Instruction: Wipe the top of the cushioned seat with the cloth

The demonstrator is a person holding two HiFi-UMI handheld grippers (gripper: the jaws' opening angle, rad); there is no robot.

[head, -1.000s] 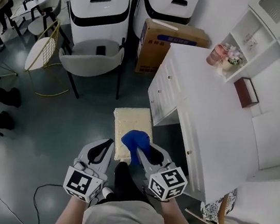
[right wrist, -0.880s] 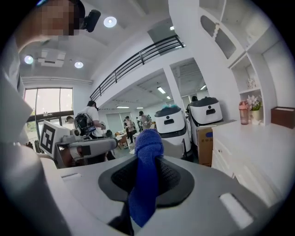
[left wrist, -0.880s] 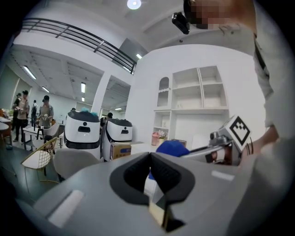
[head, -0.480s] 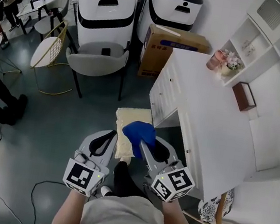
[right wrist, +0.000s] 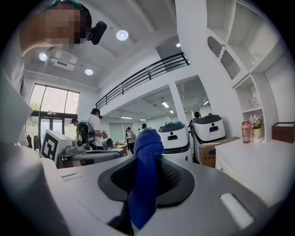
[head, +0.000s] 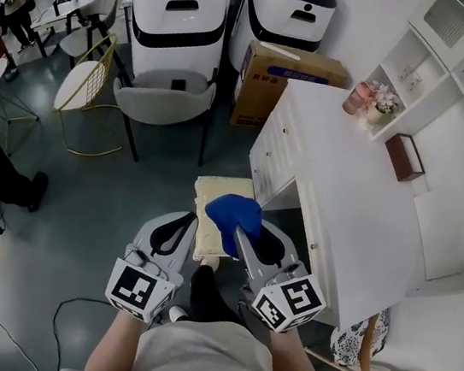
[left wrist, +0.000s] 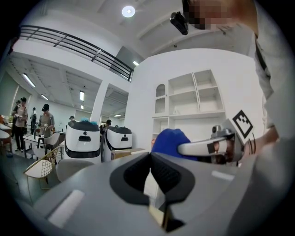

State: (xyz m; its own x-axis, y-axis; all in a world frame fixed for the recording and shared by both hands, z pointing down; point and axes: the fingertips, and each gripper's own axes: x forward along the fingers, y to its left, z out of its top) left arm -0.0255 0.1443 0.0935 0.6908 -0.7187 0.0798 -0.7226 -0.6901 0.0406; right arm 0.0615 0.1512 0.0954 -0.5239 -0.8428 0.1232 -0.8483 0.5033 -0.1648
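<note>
A cream cushioned seat [head: 211,196] stands low on the floor beside a white dresser. My right gripper [head: 239,227] is shut on a blue cloth [head: 234,213], which bunches out past the fingertips above the seat's near right part. In the right gripper view the cloth [right wrist: 144,179] hangs pinched between the two dark pads. My left gripper [head: 176,234] hovers beside the seat's left edge, shut with nothing in it; its pads meet in the left gripper view [left wrist: 150,175]. That view also shows the cloth [left wrist: 167,141] and the right gripper [left wrist: 209,147] alongside.
The white dresser [head: 358,208] runs along the right, with a pink bottle [head: 357,94] on top. A cardboard box [head: 285,76], a grey chair [head: 163,103] and two white-and-black machines [head: 179,8] stand beyond the seat. A cable [head: 75,311] lies on the floor.
Both grippers have risen toward the head camera. The blue cloth, still pinched in the right gripper, has lifted off the seat's surface and now sits a little farther over it.
</note>
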